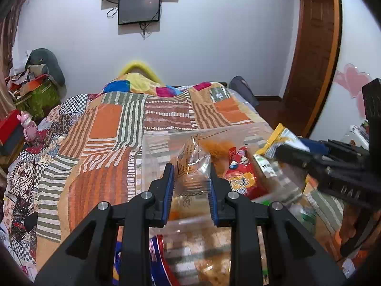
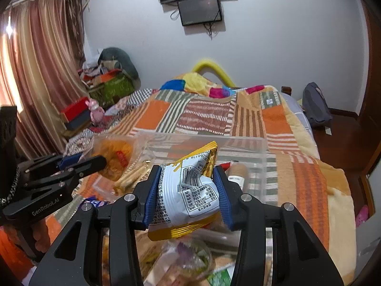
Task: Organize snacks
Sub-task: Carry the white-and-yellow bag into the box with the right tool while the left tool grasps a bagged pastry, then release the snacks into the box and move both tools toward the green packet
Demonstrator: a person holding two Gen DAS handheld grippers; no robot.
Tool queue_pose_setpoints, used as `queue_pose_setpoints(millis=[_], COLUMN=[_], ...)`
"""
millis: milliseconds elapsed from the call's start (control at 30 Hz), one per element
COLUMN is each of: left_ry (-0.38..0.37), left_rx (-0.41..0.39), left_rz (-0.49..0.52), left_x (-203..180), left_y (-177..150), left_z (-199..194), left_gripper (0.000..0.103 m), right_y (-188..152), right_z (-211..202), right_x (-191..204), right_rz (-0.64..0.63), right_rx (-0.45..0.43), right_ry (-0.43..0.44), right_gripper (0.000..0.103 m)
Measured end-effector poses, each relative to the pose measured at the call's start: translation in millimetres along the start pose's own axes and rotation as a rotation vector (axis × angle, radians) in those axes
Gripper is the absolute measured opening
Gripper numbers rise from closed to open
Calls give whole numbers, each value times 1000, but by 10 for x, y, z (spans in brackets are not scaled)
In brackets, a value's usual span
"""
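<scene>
Snack packets fill near view, loose heap under both my tools. My right tool (image 2: 188,190) pinches white-and-yellow packet (image 2: 190,190) between blue pads, above heap. My left tool (image 1: 191,190) grips clear bag of orange snack (image 1: 190,166), pads pressed on both its sides. Red packet (image 1: 240,176) just right of it. Beyond, clear plastic bin (image 2: 238,143) rests on patchwork quilt (image 2: 204,116) of bed.
</scene>
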State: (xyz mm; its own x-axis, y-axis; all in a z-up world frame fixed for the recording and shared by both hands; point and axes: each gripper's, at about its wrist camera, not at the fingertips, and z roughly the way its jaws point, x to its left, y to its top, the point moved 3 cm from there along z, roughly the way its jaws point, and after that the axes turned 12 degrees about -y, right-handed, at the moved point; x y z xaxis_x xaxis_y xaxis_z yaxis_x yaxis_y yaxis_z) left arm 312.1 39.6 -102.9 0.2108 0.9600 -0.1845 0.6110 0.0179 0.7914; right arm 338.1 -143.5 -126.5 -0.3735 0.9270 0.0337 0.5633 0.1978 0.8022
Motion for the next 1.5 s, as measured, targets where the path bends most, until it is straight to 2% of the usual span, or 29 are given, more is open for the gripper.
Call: queue_pose_setpoints(millis=[267,400,533,700,833,1033,1167,1267,1400,1500], left_ry=[62,63,32,13,-23,-38,-15,5,40,57], left_rx=[43,66,73,67,53,43,44,59,89,105], left_rz=[-21,-38,-32,-10,-28,-42,-44,-45,-55,-84], left_x=[114,129,75,-11,-29,-3,60,130,272,425], left_y=[30,-7,-38,-32,-12,-38,-115,-238,-425,-577], left_z=[385,471,447,313,131,-154,-309,-408,-483,-549], left_gripper=[26,28,35,37,40,44,51,53,54,60], right_y=[-55,-89,-89,-48,-23,-13,-41,-101,-211,-337], right_z=[342,398,359,219,45,-238,-411,-516,-581,-590], right_x=[111,103,59,0,-47,-114,-145,-177,-221,-275], right_rz=[-57,-58,-30,-20,-18,-22,-29,-25,-25,-26], right_rx=[84,113,116,90,56,5,-24,-32,-28,-10], right_ry=[-3,-4,6,-7,-17,-32,-52,-56,-76,-95], right_gripper=[41,44,45,46,49,52,55,57,60,61])
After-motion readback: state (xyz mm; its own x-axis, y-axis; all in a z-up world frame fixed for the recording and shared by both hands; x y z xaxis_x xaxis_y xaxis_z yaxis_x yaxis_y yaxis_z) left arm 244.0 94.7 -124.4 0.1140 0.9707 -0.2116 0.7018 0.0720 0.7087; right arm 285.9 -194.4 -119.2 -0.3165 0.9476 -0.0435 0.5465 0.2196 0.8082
